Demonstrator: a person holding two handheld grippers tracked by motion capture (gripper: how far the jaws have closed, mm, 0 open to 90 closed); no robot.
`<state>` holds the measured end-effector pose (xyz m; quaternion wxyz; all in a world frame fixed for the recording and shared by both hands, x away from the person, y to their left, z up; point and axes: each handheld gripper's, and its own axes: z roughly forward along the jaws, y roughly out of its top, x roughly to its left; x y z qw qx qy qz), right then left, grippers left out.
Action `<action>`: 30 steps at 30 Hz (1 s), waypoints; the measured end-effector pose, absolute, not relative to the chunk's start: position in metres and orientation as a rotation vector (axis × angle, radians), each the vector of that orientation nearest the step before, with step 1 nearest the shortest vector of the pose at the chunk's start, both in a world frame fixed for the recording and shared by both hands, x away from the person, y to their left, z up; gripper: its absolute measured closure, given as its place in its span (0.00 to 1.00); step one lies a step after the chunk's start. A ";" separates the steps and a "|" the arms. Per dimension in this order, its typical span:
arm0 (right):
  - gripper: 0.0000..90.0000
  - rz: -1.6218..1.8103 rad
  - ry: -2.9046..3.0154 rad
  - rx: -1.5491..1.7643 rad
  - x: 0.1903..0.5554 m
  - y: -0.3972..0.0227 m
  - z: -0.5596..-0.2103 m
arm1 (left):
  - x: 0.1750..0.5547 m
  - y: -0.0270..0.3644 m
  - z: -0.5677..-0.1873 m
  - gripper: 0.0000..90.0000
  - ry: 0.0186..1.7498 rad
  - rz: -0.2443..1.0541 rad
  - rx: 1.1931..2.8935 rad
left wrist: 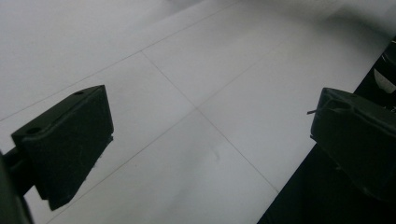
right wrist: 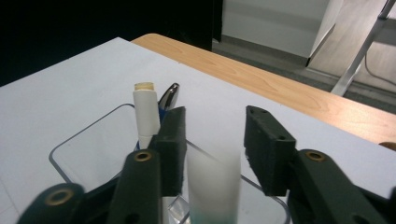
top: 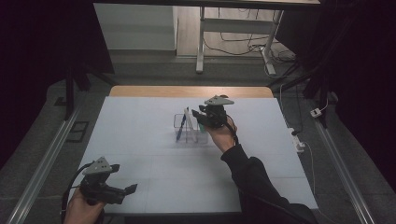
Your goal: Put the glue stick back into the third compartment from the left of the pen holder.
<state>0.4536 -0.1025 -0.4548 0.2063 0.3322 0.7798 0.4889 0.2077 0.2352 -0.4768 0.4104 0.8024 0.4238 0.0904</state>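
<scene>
A clear plastic holder point(top: 179, 122) stands at the middle of the white table point(top: 140, 140), its rim point(right wrist: 84, 135) close under the right gripper view. In it stand a blue pen point(top: 180, 129) with a metal clip point(right wrist: 169, 95) and a white marker point(right wrist: 145, 114). My right gripper point(top: 202, 116) hangs over the holder's right end. A frosted white tube with a green base point(right wrist: 214, 186) stands upright between its jaws, with a thin gap at the right pad point(right wrist: 261, 154). My left gripper point(top: 132, 188) rests open near the front left edge, its jaws wide apart point(left wrist: 210, 135) over bare table.
The table's wooden far edge point(top: 191, 91) lies behind the holder. A white desk frame point(top: 201, 42) and cables are on the floor beyond. The table's front edge point(left wrist: 289, 177) runs just beside the left gripper's right jaw.
</scene>
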 end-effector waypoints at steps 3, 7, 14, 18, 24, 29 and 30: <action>0.57 1.356 2.199 0.954 0.456 -0.106 -0.452 | 0.208 0.235 -0.477 0.00 1.068 0.226 2.020; 0.47 1.357 2.223 0.964 0.455 -0.112 -0.448 | 0.208 0.236 -0.477 0.00 1.071 0.223 2.014; 0.36 1.372 2.292 0.999 0.451 -0.122 -0.440 | 0.208 0.237 -0.477 0.00 1.079 0.218 2.015; 0.31 1.359 2.331 0.981 0.445 -0.129 -0.435 | 0.208 0.237 -0.477 0.00 1.078 0.216 2.017; 0.22 1.346 2.398 0.952 0.433 -0.138 -0.430 | 0.207 0.238 -0.477 0.00 1.085 0.206 2.014; 0.17 1.314 2.445 0.918 0.420 -0.143 -0.429 | 0.207 0.238 -0.477 0.00 1.078 0.206 2.008; 0.17 1.311 2.451 0.917 0.418 -0.145 -0.429 | 0.207 0.238 -0.477 0.00 1.079 0.207 2.008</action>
